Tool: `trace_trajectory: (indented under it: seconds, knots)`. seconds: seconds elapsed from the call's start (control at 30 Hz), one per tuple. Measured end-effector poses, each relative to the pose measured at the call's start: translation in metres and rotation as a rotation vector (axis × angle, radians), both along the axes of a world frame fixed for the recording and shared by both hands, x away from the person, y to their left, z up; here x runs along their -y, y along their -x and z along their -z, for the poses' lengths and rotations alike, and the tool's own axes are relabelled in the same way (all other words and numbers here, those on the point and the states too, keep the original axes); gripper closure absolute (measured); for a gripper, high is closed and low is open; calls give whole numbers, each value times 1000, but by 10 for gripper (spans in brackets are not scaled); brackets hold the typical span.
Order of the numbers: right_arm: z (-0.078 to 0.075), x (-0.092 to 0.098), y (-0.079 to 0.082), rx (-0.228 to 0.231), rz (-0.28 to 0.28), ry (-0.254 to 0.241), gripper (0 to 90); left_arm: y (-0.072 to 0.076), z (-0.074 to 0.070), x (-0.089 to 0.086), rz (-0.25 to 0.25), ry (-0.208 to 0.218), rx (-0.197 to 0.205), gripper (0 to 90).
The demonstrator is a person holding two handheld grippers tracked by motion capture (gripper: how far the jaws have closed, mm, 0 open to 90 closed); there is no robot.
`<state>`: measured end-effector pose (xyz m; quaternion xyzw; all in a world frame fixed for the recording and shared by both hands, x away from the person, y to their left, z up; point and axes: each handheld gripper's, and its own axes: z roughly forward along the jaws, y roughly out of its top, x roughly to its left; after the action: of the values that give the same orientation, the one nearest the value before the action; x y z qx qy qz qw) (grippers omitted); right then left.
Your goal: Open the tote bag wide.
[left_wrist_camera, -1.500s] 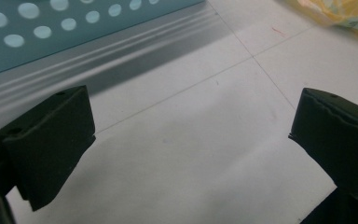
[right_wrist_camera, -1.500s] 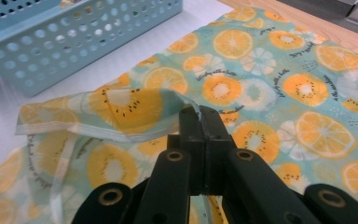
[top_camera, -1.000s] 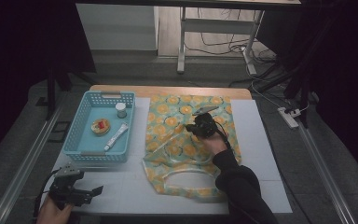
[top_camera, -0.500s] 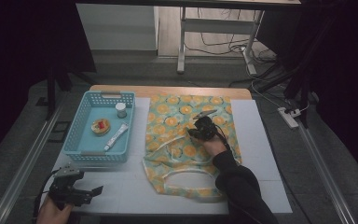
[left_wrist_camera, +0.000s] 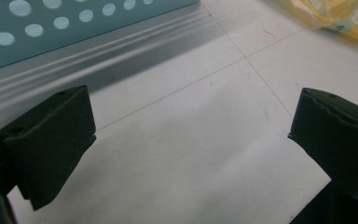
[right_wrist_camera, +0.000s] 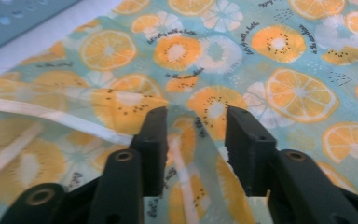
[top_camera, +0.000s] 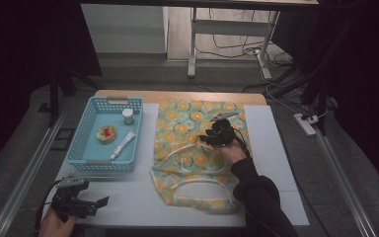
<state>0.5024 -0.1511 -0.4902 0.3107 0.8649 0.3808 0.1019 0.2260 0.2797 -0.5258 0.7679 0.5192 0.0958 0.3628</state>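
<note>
Right gripper (right_wrist_camera: 193, 140) jaws, just opening, straddle a raised fold of the orange-print cloth (right_wrist_camera: 279, 70) without pinching; lifting now risks snagging it.

A white-topped table (top_camera: 276, 148) carries a blue basket (top_camera: 81, 143) and orange-print cloth (top_camera: 187, 128).

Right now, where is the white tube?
In the high view the white tube lies inside the blue basket on the table's left, just right of the round tin and below the small jar.
</note>
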Motion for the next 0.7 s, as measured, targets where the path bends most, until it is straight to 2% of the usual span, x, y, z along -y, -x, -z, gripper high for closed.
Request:
trace_trajectory:
  seconds: [0.07,0.1,0.13,0.2,0.27,0.37,0.7]
  knots:
    - [-1,0,1,-1,-2,-4,521,0,0,0,0,1,0,3]
    - [-4,1,5,4,-7,-9,470,0,0,0,0,0,1,3]
    - [-4,1,5,4,-7,-9,470,0,0,0,0,0,1,3]
    - [-7,2,9,0,-13,-18,399,0,0,0,-1,1,1,3]
    - [-8,2,11,-1,-16,-18,371,0,0,0,-2,3,0,3]
    - [-9,1,17,-9,-23,-5,258,0,0,0,-2,3,1,3]
    - [-11,5,33,-24,-49,26,97,0,0,0,-4,6,-1,4]
